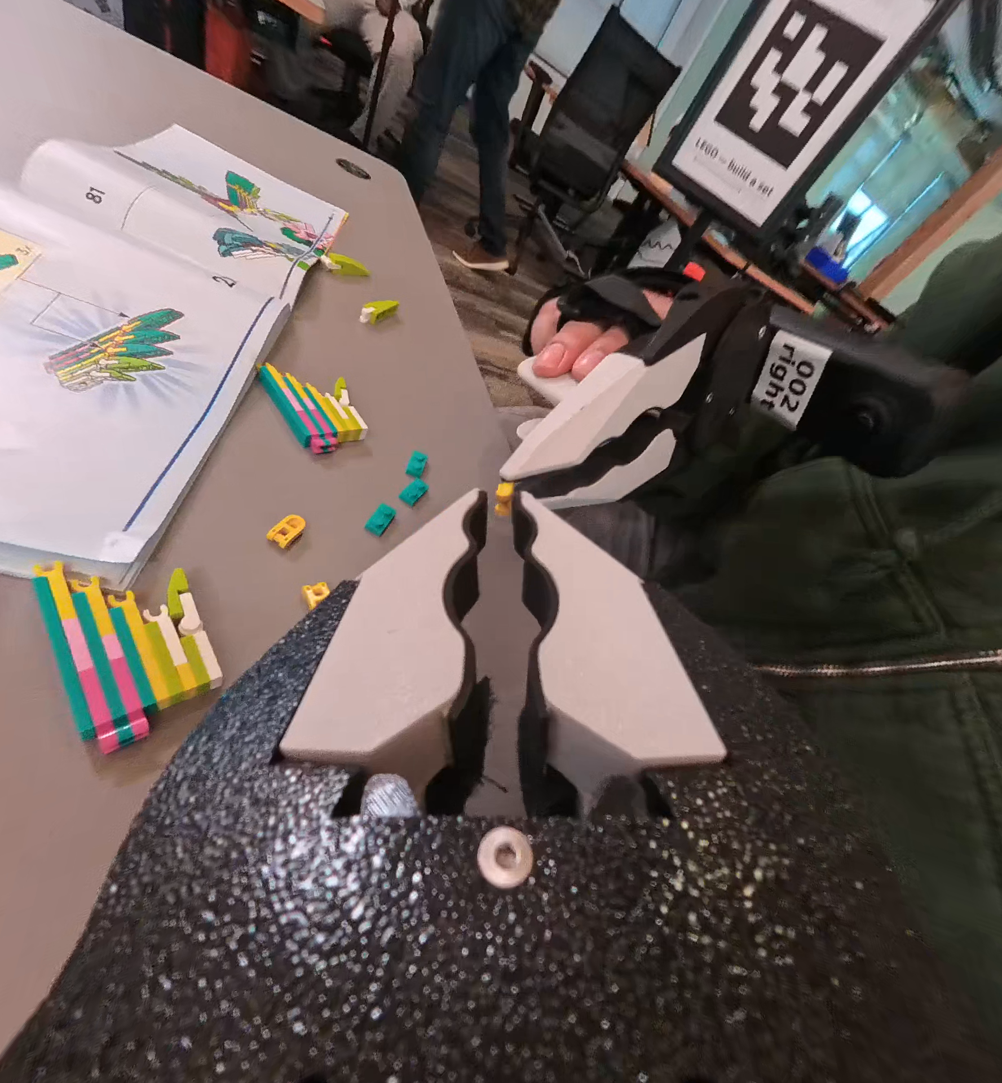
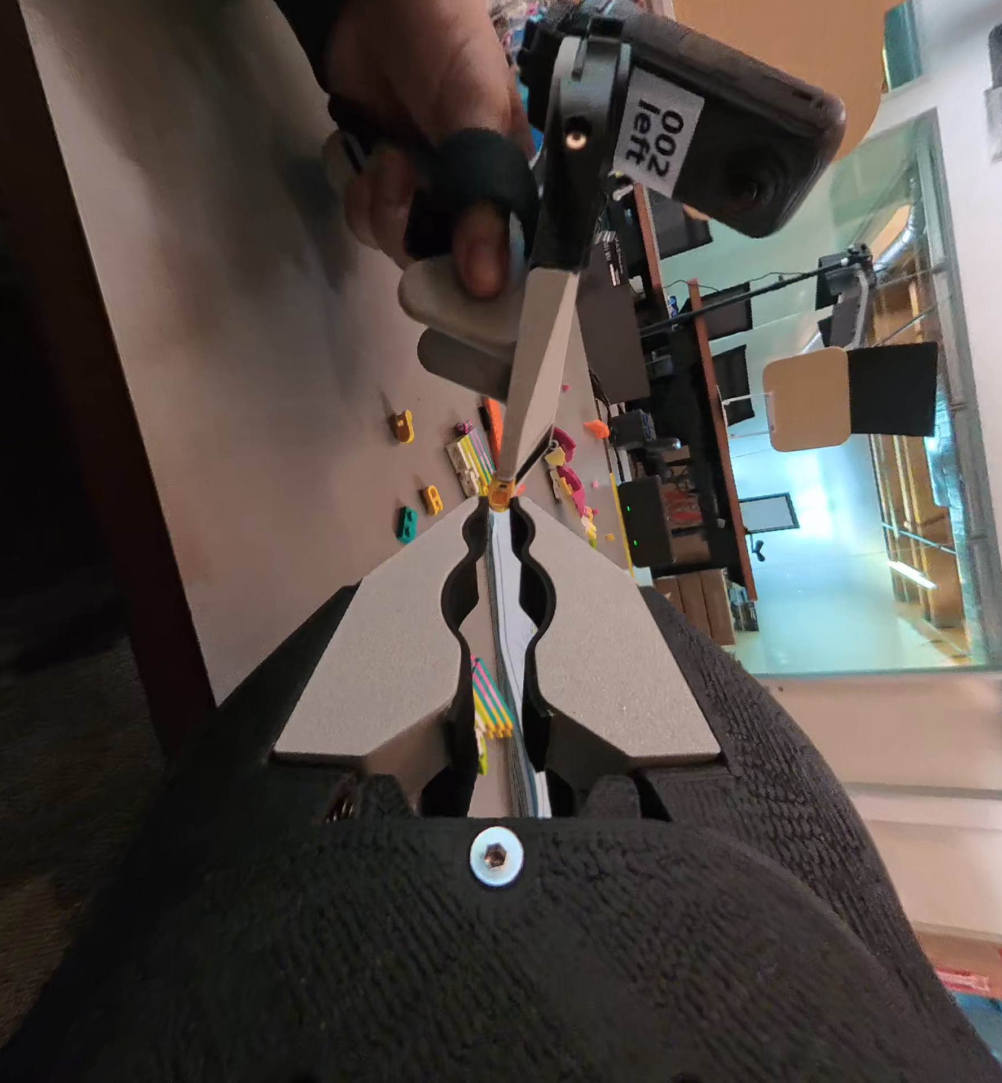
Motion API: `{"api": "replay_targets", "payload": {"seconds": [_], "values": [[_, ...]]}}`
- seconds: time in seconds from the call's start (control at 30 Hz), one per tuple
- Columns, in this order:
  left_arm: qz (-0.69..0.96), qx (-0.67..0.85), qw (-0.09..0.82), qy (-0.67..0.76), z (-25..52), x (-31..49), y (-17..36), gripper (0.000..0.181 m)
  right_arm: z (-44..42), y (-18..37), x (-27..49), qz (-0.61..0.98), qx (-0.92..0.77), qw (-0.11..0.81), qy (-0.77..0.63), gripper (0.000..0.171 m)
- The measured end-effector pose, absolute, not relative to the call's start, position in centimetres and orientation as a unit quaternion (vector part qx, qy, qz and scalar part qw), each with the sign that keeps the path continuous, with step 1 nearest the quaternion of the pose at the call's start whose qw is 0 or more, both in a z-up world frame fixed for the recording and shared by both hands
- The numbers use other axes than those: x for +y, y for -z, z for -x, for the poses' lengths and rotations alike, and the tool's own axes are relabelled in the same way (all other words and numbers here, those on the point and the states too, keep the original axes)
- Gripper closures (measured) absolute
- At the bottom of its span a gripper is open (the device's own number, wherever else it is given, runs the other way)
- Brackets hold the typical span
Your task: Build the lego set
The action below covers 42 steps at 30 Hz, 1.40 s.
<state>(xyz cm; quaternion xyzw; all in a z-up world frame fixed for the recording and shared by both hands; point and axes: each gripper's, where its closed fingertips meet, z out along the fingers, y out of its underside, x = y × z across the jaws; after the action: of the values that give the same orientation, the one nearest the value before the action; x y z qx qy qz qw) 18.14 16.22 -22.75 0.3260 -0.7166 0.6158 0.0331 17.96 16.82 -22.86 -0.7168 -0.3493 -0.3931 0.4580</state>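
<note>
A small yellow Lego piece (image 1: 503,498) is held in the air above the grey table's (image 1: 135,850) near edge. My left gripper (image 1: 501,497) is shut on it at the fingertips. My right gripper (image 1: 516,476) comes in from the right and its tips meet the same piece from above. In the right wrist view the right gripper (image 2: 497,505) is shut on the yellow piece (image 2: 499,495), and the left gripper (image 2: 503,479) reaches down to it. Whether it is one piece or two joined I cannot tell.
An open instruction booklet (image 1: 106,351) lies at the left. Two striped wing assemblies (image 1: 117,656) (image 1: 311,410), teal plates (image 1: 413,492), yellow clips (image 1: 286,530) and lime pieces (image 1: 380,310) are scattered on the table. Pink pieces (image 2: 568,469) lie farther off. A dark green jacket (image 1: 838,586) is at the right.
</note>
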Motion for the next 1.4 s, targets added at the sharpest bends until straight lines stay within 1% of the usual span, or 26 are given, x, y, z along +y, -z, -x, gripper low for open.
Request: {"api": "replay_targets", "payload": {"seconds": [0.03,0.13,0.2,0.23,0.33,0.43,0.5,0.53,0.67,0.83,0.97,1.1,1.2,1.3,1.4], "values": [[-0.318,-0.721,0.030,-0.615,-18.0,16.1,22.7,0.178,-17.9,22.8,16.8,0.715,-0.351,0.459,0.393,0.165],[-0.306,-0.719,0.022,-0.624,-17.9,16.0,22.5,0.178,-17.9,22.6,16.8,0.712,-0.355,0.458,0.397,0.165],[-0.271,-0.731,-0.008,-0.626,-17.8,16.0,22.3,0.179,-17.7,22.4,16.8,0.719,-0.341,0.472,0.380,0.164],[-0.243,-0.742,-0.035,-0.623,-17.6,16.1,22.1,0.179,-17.6,22.2,16.8,0.735,-0.312,0.495,0.342,0.164],[-0.152,-0.764,-0.134,-0.613,-17.2,16.2,21.6,0.179,-16.8,20.8,16.7,0.769,-0.208,0.582,0.163,0.162],[-0.113,-0.757,-0.171,-0.620,-16.8,16.2,20.8,0.179,-16.4,19.6,16.2,0.769,-0.176,0.610,0.071,0.163],[-0.108,-0.761,-0.168,-0.618,-16.7,16.3,20.9,0.180,-16.3,20.2,16.2,0.783,-0.176,0.595,0.051,0.161],[-0.108,-0.768,-0.163,-0.610,-16.7,16.5,21.2,0.180,-16.3,20.9,16.2,0.797,-0.171,0.578,0.039,0.156],[-0.110,-0.810,-0.152,-0.555,-16.9,18.0,23.4,0.180,-18.0,25.5,16.7,0.869,-0.125,0.478,0.020,0.147],[-0.105,-0.835,-0.152,-0.518,-16.9,19.3,24.6,0.180,-19.4,28.8,17.8,0.911,-0.095,0.401,0.012,0.146],[-0.086,-0.846,-0.171,-0.497,-16.9,19.3,25.3,0.180,-20.0,29.0,18.3,0.916,-0.095,0.389,0.016,0.155],[-0.064,-0.848,-0.194,-0.489,-17.0,19.2,25.7,0.180,-19.2,29.1,18.4,0.916,-0.099,0.389,-0.021,0.164],[-0.043,-0.850,-0.212,-0.481,-16.9,19.2,25.8,0.180,-18.1,29.0,17.9,0.914,-0.095,0.387,-0.082,0.165],[-0.004,-0.855,-0.232,-0.465,-16.5,18.7,26.1,0.180,-16.3,29.0,17.0,0.908,-0.134,0.372,-0.137,0.165],[0.039,-0.855,-0.256,-0.449,-16.0,17.9,26.4,0.180,-15.7,29.1,16.5,0.906,-0.175,0.357,-0.145,0.164]]}}
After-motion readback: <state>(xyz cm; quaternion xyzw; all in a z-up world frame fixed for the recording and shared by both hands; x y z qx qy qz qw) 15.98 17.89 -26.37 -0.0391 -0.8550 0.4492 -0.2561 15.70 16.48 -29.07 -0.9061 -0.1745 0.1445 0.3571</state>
